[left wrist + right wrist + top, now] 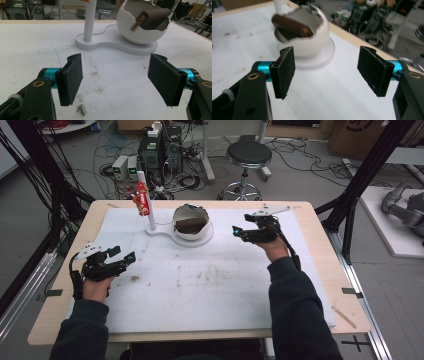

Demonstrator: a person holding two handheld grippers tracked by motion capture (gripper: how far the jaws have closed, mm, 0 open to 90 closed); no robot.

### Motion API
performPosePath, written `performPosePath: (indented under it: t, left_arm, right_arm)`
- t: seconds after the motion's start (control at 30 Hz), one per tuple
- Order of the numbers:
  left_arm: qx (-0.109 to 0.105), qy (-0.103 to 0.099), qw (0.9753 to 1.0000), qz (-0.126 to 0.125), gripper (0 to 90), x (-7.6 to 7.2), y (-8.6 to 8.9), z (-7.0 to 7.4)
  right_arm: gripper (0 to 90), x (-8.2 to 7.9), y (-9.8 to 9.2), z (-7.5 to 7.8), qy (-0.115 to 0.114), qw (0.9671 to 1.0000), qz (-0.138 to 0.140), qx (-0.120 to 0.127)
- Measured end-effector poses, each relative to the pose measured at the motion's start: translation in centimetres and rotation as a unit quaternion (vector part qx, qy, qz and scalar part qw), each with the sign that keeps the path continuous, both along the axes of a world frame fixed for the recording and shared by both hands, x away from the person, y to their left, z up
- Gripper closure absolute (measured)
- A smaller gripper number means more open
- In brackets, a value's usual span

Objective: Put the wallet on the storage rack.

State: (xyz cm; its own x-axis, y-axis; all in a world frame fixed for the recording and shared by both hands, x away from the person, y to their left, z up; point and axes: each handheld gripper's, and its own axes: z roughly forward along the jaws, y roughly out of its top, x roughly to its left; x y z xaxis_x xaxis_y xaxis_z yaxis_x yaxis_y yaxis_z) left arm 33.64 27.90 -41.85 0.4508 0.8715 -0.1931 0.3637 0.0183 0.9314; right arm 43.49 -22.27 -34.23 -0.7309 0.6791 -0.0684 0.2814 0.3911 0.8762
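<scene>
A white eggshell-shaped bowl (192, 226) stands on a white base (164, 232) at the table's far middle, with a brown box-like object (191, 224) resting inside it. A white post (150, 205) rises from the same base and carries a red packet (141, 200). My left gripper (126, 258) hovers open over the left side of the white mat, its jaws wide with nothing between them. My right gripper (236, 233) is open just right of the bowl (303, 47). The brown object (152, 18) pokes above the bowl's jagged rim (142, 27).
A white mat (210, 285) with dirt smudges covers the wooden table (330, 270). Behind the table are a black stool (248, 156), computers and tangled cables (160, 155). Black frame struts (365, 175) stand at the right.
</scene>
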Motion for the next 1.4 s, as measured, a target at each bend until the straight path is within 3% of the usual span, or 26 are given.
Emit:
performPosePath:
  t: [0.27,0.47,0.6,0.8,1.4]
  left_arm:
    - [0.003,-0.002,1.0000,0.001,28.0,0.0,-0.3,0.1]
    - [0.003,-0.010,0.9999,-0.001,28.0,0.1,-0.7,0.2]
    - [-0.009,-0.026,0.9996,-0.010,24.9,0.0,-1.1,0.5]
    - [0.004,-0.035,0.9993,-0.012,22.4,0.0,-1.7,0.8]
    - [0.002,-0.024,0.9995,-0.020,21.8,-0.2,-1.8,0.8]
  right_arm:
    - [29.3,-4.7,-5.8,-1.6,0.008,0.9985,-0.054,0.002]
    - [28.8,-6.6,-7.3,-3.6,0.021,0.9972,-0.072,0.001]
    - [26.9,-7.5,-8.2,-4.9,0.025,0.9956,-0.087,0.024]
    - [24.8,-7.9,-9.2,-4.9,0.024,0.9940,-0.093,0.053]
    - [21.9,-8.4,-8.9,-5.4,0.019,0.9942,-0.096,0.044]
